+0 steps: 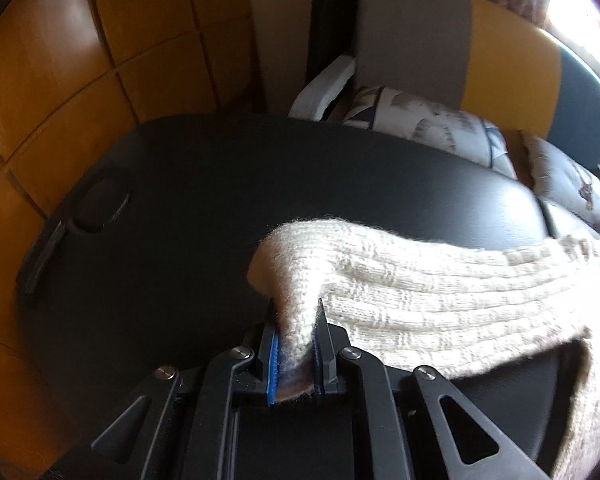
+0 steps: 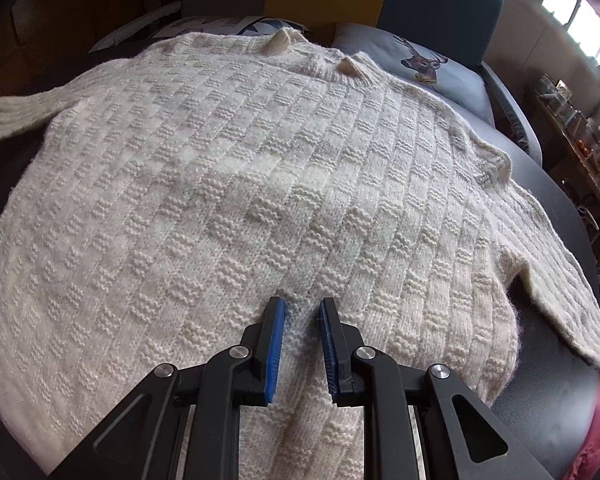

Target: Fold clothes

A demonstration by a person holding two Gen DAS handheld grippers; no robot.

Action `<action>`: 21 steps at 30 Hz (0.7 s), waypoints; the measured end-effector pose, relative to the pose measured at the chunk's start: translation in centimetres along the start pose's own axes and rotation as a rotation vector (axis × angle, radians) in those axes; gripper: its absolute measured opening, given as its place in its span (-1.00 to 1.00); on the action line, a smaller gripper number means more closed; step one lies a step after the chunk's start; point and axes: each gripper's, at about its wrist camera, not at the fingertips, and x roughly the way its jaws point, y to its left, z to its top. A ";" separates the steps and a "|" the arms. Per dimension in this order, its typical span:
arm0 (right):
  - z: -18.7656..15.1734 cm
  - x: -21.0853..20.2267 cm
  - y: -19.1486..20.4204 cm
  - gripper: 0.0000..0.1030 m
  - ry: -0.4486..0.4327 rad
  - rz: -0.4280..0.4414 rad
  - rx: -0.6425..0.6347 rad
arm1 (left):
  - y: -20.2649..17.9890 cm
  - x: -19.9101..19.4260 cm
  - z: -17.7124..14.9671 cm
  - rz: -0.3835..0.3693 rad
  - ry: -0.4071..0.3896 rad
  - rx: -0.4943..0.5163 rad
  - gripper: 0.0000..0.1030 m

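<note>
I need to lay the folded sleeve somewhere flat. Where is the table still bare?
The bare patch is the dark table left of the sleeve held by the left gripper, out to the oval recess. A narrower strip lies right of the sweater. The middle is covered by the sweater, with the right gripper over it.

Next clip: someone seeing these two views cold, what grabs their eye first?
The cream knit sweater dominates, spread flat over the dark table and filling most of the right wrist view. Next is the left gripper, shut on the sweater's sleeve cuff and pulling it up off the table. The right gripper sits low over the sweater's hem with its fingers apart.
</note>
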 end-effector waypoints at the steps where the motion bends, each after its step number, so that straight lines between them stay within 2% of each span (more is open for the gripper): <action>1: 0.0 0.0 -0.1 -0.63 0.000 0.001 0.009 | 0.2 0.6 0.0 0.010 0.010 -0.005 -0.77; 9: 0.2 0.2 0.4 -0.63 0.012 -0.033 0.009 | 1.2 5.3 -2.3 0.097 0.104 -0.021 -0.71; 12: 0.3 0.4 0.4 -0.63 0.020 -0.044 -0.003 | 1.8 5.2 -2.7 0.090 0.089 -0.043 -0.53; 14: 0.4 0.4 0.4 -0.63 0.019 -0.041 -0.006 | 2.8 4.8 -2.9 0.061 0.104 -0.064 -0.51; 17: 0.2 0.4 0.1 -0.63 0.009 -0.021 -0.001 | 4.8 3.2 -3.2 0.057 0.109 -0.103 -0.50; 21: 0.1 0.3 -0.3 -0.62 -0.004 0.005 -0.019 | 7.5 -0.7 -3.4 0.211 0.079 -0.169 -0.54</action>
